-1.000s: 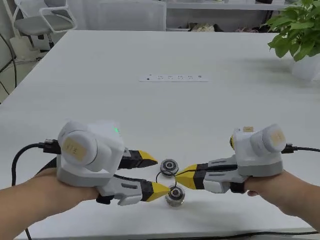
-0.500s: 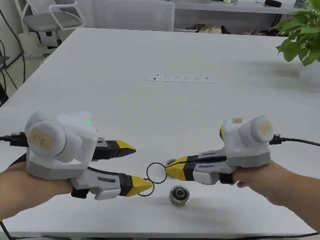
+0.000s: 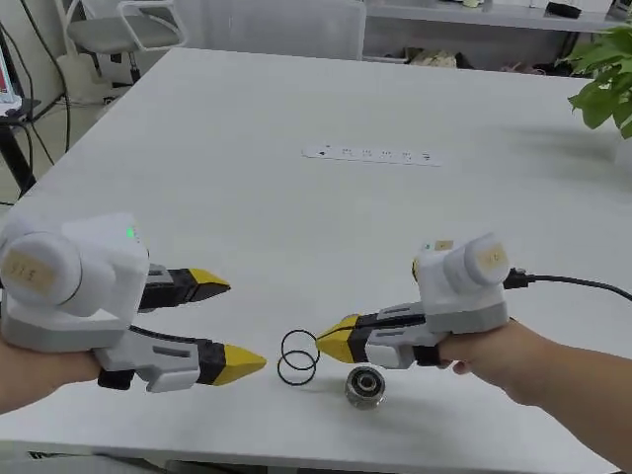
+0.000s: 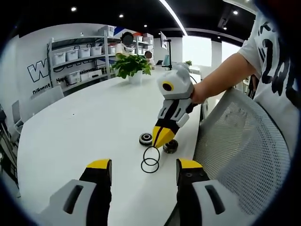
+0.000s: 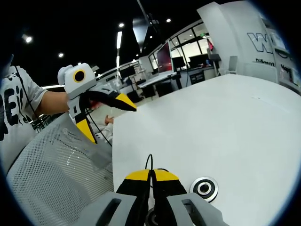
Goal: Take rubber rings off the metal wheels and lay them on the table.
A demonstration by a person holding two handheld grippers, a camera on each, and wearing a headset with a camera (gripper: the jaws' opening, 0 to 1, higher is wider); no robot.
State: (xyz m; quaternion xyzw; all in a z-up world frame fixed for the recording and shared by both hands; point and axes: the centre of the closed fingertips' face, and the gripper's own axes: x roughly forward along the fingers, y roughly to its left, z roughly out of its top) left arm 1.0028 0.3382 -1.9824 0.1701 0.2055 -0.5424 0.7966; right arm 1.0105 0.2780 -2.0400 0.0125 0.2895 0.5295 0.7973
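Two black rubber rings (image 3: 298,346) (image 3: 295,369) lie overlapping on the white table (image 3: 346,227), between the grippers. My right gripper (image 3: 331,342) is shut, its yellow tips pinching the edge of the farther ring (image 5: 149,160). A metal wheel (image 3: 365,385) stands just below that gripper; a second wheel (image 4: 146,139) sits on its far side, also seen as wheel (image 5: 204,188). My left gripper (image 3: 229,326) is open and holds nothing, a short way left of the rings (image 4: 150,160). The right gripper (image 4: 157,136) points down at them.
A white power strip (image 3: 372,154) lies at mid-table. A potted plant (image 3: 604,94) stands at the far right and an office chair (image 3: 109,25) at the far left. The table's front edge runs close under both grippers. A mesh chair back (image 4: 240,141) sits beside the table.
My left gripper has drawn back to the left, away from the rings. The two rings now lie together on the table, with the right gripper still pinching one.
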